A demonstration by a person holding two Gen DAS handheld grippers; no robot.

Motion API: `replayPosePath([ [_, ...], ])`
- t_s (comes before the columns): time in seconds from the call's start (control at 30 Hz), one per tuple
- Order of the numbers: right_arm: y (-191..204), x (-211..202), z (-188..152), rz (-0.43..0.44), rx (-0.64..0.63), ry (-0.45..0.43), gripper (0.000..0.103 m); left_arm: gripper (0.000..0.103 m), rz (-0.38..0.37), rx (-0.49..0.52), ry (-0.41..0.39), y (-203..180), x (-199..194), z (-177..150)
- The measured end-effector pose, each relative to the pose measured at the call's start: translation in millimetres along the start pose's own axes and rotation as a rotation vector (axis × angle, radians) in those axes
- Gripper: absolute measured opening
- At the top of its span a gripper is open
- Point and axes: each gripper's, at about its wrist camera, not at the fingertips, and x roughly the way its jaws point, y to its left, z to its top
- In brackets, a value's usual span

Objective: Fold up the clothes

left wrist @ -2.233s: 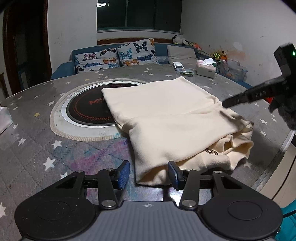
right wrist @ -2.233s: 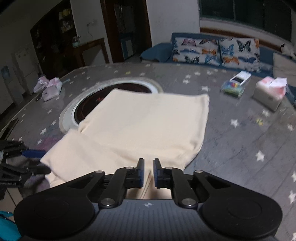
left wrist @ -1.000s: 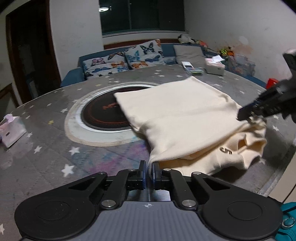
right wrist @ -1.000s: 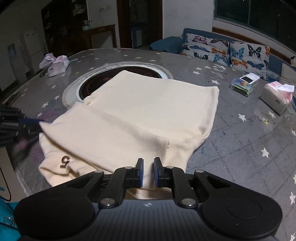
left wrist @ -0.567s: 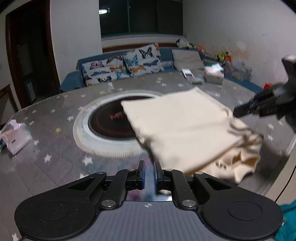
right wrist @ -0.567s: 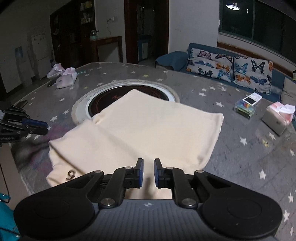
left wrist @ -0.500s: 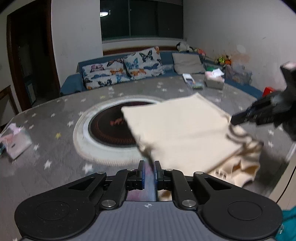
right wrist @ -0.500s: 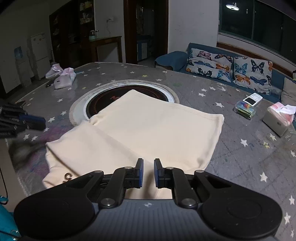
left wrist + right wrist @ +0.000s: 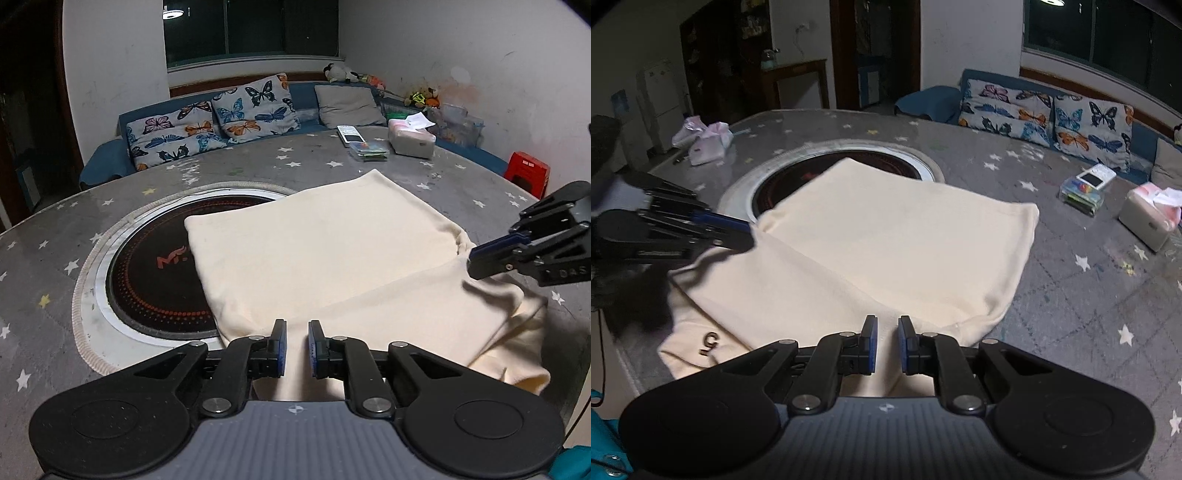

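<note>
Cream garment, both grippers pinching its near edge over the round table.

Left wrist view: the left gripper (image 9: pixel 294 343) has its jaws nearly together with a fold of the cream garment (image 9: pixel 332 258) between them; cloth runs straight ahead, its long axis leading away toward the round burner inset (image 9: pixel 155 280), which its far corner overlaps. The right gripper (image 9: pixel 476 258) nips the same edge further right of that inset.
Right wrist view: the right gripper (image 9: pixel 885 341) is likewise narrowed on cloth (image 9: pixel 886 251), the left gripper (image 9: pixel 738 232) at the corner beside the inset (image 9: pixel 783 181). Both hands look equally near.
</note>
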Motion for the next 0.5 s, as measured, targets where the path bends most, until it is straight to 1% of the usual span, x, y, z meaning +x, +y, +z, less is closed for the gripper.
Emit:
replayPosePath([
  [0.03,0,1,-2,0.002,0.002,0.005,0.012,0.02,0.001,0.0,0.002,1,1,-1],
  [0.2,2,3,-11,0.011,0.011,0.024,0.012,0.024,0.011,0.009,0.004,1,1,-6],
  [0.23,3,1,-10,0.01,0.009,0.021,0.012,0.029,0.012,0.017,0.003,-1,-1,-5],
  [0.3,6,-6,-9,0.009,0.001,0.01,0.012,0.034,0.013,0.032,0.0,-3,-5,-5],
  [0.5,11,-12,-13,0.002,-0.018,0.016,0.012,0.036,0.016,0.064,-0.005,-11,-20,-11],
])
